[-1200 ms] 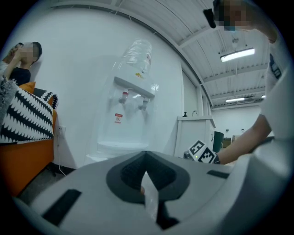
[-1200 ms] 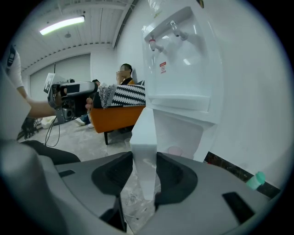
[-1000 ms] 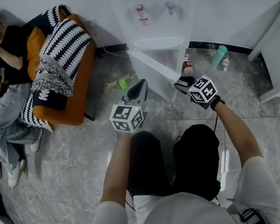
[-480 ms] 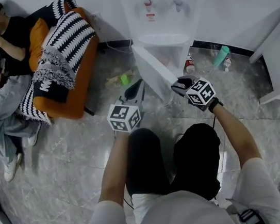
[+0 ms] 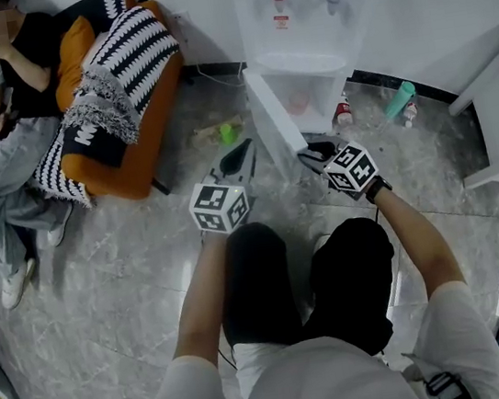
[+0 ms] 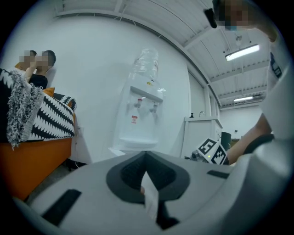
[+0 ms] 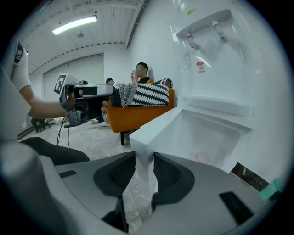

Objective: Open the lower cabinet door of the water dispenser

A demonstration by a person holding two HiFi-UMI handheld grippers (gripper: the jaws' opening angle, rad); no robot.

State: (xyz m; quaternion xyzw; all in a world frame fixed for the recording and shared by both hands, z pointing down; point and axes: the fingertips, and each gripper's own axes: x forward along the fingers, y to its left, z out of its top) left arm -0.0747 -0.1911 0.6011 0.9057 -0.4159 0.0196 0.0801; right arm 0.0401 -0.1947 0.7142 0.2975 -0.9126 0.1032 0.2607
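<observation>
The right tool (image 7: 143, 158) has just been closing, and now it pinches the free edge of the cabinet door (image 7: 154, 131), which sits between its two pads. The door is partly open at the bottom of the water dispenser (image 5: 300, 10) and swings out toward the person. I think the best way is to pinch firmly and pull in a gentle curve around the hinge, not straight back, so the edge does not slip out. The left tool (image 6: 145, 158) is closed and empty, off to the side, and should stay clear of the door.
</observation>
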